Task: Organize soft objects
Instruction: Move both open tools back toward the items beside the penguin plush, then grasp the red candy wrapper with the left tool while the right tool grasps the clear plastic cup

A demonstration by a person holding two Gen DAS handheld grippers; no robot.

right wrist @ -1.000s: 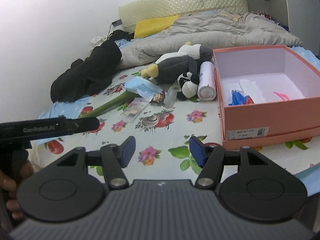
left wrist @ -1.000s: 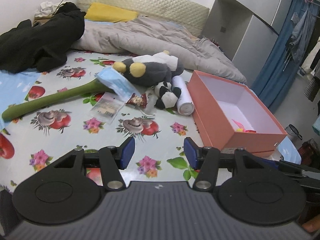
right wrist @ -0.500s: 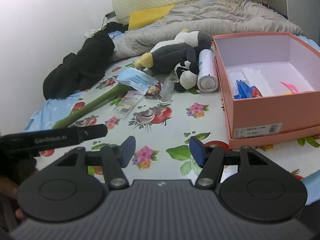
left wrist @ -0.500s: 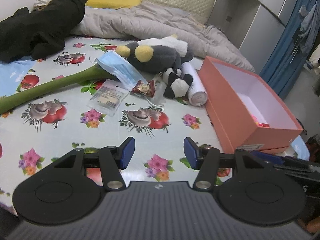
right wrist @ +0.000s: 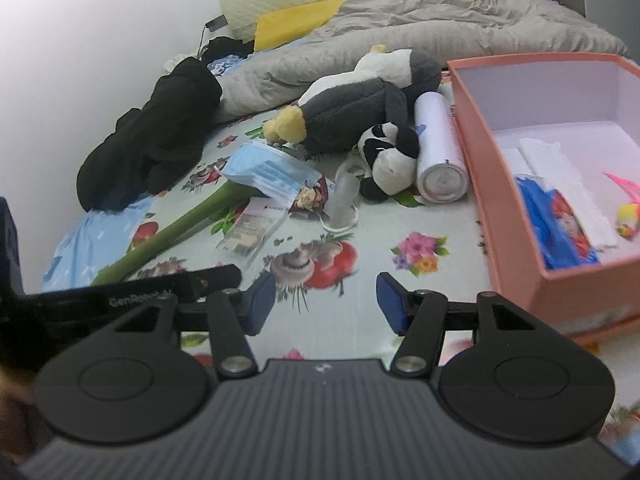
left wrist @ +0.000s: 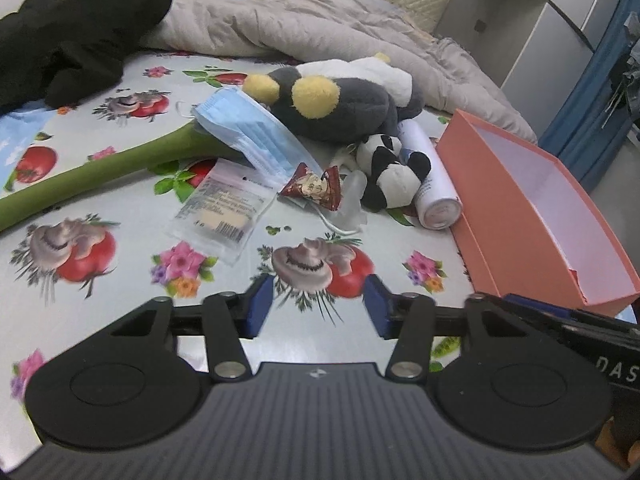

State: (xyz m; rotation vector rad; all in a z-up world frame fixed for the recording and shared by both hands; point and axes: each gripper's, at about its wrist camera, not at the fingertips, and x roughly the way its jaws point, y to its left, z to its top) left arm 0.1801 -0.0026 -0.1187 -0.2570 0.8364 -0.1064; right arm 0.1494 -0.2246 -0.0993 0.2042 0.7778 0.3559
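Note:
A grey and white plush penguin (left wrist: 344, 104) (right wrist: 360, 104) lies on the flowered sheet, with a small plush panda (left wrist: 394, 178) (right wrist: 386, 158) in front of it. A blue face mask (left wrist: 252, 132) (right wrist: 268, 172) rests on a long green plush stem (left wrist: 100, 176) (right wrist: 180, 224). To the right stands a pink open box (left wrist: 516, 216) (right wrist: 504, 184). My left gripper (left wrist: 318, 310) hovers over the sheet, short of the pile. Its jaws are closing with nothing between them. My right gripper (right wrist: 326, 306) hovers beside it, jaws also closing and empty.
A white cylinder (left wrist: 430, 178) (right wrist: 438, 148) lies against the box. A clear packet (left wrist: 222, 212), a snack wrapper (left wrist: 314, 186) and clear plastic (right wrist: 342, 196) lie by the mask. Black clothes (left wrist: 68, 36) (right wrist: 160, 136) and a grey quilt (left wrist: 320, 28) fill the back. The box holds blue and pink items (right wrist: 556, 224).
Both grippers have moved forward and down toward the pile of toys, which now looks larger. The jaws of both stand slightly narrower than before.

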